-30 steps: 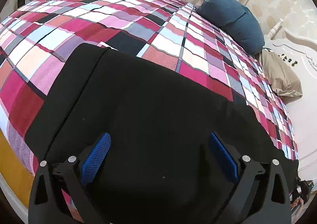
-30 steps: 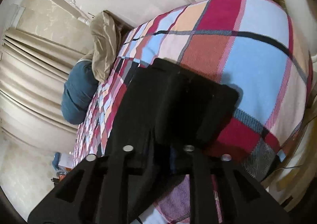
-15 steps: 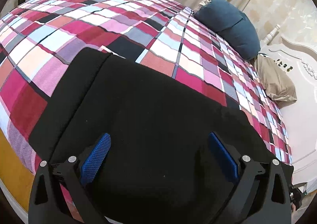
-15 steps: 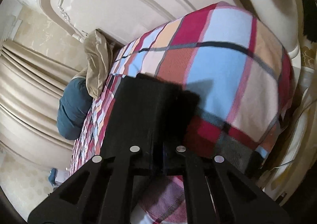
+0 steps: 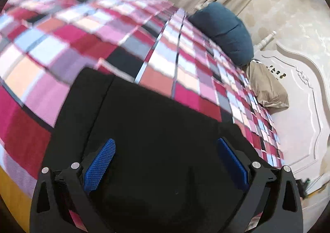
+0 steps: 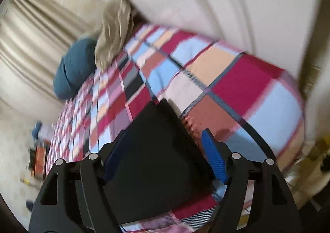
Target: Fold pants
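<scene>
Here we work on a bed [image 5: 61,51] covered by a plaid quilt, with a blue pillow [image 5: 224,30] and a tan pillow [image 5: 266,88] at the headboard end. The pants [image 5: 154,134] lie flat near the bed's front edge as a black, roughly rectangular block, already doubled at least once by our judgement. In the right wrist view they show a crisp corner and straight edges [image 6: 158,142]; both views are motion-blurred, so we cannot read seams.

We judge the step in hand to be a pause between folds, with nothing gripped. The left gripper [image 5: 165,162] hangs over the fabric with its blue pads [image 5: 101,162] spread wide. The right gripper [image 6: 165,154] is likewise spread over the narrow end. The next move calls for lowering both onto one edge, pinching all layers together, and carrying that edge across evenly.
</scene>
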Demonstrator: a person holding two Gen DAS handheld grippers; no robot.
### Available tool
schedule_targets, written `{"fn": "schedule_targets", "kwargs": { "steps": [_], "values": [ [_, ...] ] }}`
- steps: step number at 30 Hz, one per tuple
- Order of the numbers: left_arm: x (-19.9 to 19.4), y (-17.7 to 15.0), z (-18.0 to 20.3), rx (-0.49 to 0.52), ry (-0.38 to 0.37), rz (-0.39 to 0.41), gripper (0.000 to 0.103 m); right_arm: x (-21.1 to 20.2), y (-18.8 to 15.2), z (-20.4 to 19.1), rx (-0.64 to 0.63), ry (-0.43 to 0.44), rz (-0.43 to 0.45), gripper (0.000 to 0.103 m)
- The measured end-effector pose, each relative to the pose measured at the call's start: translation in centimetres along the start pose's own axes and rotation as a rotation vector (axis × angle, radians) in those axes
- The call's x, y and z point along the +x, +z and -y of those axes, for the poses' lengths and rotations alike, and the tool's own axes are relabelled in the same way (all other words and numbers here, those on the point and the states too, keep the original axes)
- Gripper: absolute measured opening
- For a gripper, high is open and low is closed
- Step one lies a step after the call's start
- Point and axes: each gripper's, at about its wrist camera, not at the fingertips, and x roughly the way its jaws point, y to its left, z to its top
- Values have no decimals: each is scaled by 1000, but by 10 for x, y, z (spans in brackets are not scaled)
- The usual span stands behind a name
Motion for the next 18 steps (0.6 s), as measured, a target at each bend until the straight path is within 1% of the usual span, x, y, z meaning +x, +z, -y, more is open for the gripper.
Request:
{"fn": "schedule_targets", "kwargs": {
  "steps": [1,2,4,5,6,7,8,9,10,13,15,16,18],
  "values": [
    [4,-2,-5,-19,-19,-16,98,11,4,0,-9,10,-49,73],
    [4,-4,-9,-25,-40,-6,98,20,6,0,-16,9,-90,73],
    [3,-5,-11,-14,-58,1,98,33,3,3,-21,34,-164,74],
    [4,-6,-10,1,-61,-6,98,35,2,1,-37,27,-171,74],
    [5,-6,-10,12,-60,-12,98,34,1,-1,-48,20,-177,66],
    [6,-6,-10,16,-59,-16,98,35,0,-5,-72,-8,-195,48],
    [7,-6,-9,27,-52,-23,98,37,-2,-8,-88,-32,-209,38],
    [8,-6,-9,36,-45,-26,98,39,-3,-9,-96,-38,-222,24],
    [9,-7,-8,44,-37,-27,98,41,-6,-12,-105,-29,-248,22],
    [11,-9,-5,62,-9,-29,98,42,-9,-23,-142,-75,-250,18],
    [12,-9,-2,76,9,-40,98,35,-6,-30,-134,-92,-227,17],
    [13,-8,-3,78,11,-44,98,29,-5,-37,-150,-102,-204,17],
    [13,-7,-4,73,10,-56,98,13,-3,-49,-168,-93,-168,17]
  ]
}}
